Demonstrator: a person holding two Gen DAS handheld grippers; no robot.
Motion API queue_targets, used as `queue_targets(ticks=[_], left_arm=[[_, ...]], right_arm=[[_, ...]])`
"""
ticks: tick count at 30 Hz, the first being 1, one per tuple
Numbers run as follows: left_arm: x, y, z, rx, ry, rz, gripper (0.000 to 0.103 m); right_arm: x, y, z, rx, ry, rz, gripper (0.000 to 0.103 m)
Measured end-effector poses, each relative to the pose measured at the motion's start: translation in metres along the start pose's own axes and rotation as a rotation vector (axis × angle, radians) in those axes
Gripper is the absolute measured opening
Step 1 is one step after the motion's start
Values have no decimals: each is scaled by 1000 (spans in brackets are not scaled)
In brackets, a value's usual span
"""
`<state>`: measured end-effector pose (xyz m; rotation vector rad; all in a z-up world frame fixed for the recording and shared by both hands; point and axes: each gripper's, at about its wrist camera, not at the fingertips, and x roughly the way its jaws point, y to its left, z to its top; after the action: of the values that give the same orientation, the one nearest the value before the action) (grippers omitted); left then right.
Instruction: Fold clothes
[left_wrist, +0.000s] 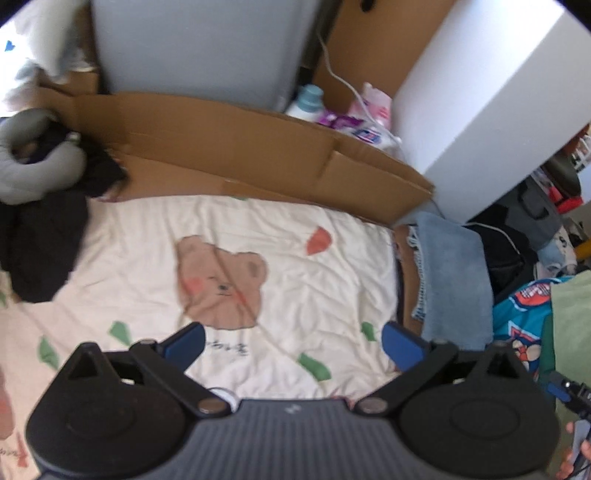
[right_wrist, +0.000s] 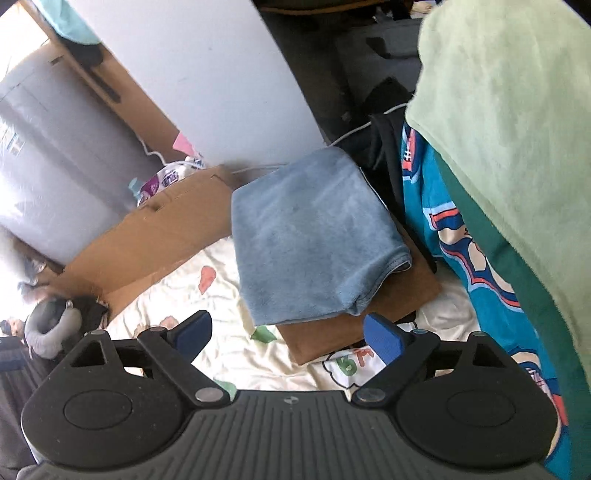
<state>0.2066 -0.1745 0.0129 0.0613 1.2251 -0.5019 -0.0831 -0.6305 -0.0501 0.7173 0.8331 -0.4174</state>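
Lying beyond right tongs (right_wrist: 288, 338), blue towel (right_wrist: 314, 236)

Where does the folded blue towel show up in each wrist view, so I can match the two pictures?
Left wrist view: the folded blue towel lies at right of centre, past the edge of the bear-print bedsheet, above the right blue finger.
Right wrist view: the towel fills the centre, resting on a flat brown cardboard piece.
Shared landmark: the long cardboard wall behind the sheet, left of the towel in both.

Folded blue towel (right_wrist: 314, 236) on cardboard (right_wrist: 373, 317)
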Motion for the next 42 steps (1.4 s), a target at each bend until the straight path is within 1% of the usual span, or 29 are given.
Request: queue_targets(ticks=[4, 7, 10, 13, 15, 17, 22, 24, 28, 33, 36, 38, 40, 42], left_arm=[[-35, 18, -6, -3, -18, 16, 103], [-61, 34, -10, -31, -44, 19, 103], [-90, 53, -16, -61, -92, 42, 103], [-111, 65, -20, -88, -115, 50, 103], [-122, 72, -22, -106, -123, 49, 103], [-133, 78, -24, -124, -130, 48, 103], [-160, 94, -29, -168, -148, 47, 103], [-171, 96, -29, -161, -167, 61, 103], [-190, 96, -30, -147, -217, 46, 103], [-195, 91, -46, -163, -240, -40, 103], [-196, 82, -58, -140, -259, -39, 103], [-201, 78, -69, -146, -293, -25, 103], [-207, 77, -81, -160, -332, -7, 103], [-211, 77, -92, -164, -354, 3, 103]], right_arm=[[-22, 16, 6, -27, -25, -5, 94], [-38, 27, 12, -35, -33, 3, 96], [-54, 43, 19, -53, -41, 25, 96], [-73, 56, 28, -30, -76, 49, 96], [-82, 66, 37, -18, -77, 60, 96], [-89, 80, 46, -36, -80, 36, 96], [-99, 106, 61, -22, -60, 21, 97], [-101, 119, 63, -21, -48, 27, 97], [-110, 155, 60, -72, -50, 52, 97], [-113, 205, 48, -142, -32, 67, 97], [-110, 233, 35, -164, -23, 82, 97], [-108, 248, 25, -173, -14, 91, 97], [-107, 260, 15, -187, 13, 122, 97], [-107, 269, 4, -207, 23, 119, 97]])
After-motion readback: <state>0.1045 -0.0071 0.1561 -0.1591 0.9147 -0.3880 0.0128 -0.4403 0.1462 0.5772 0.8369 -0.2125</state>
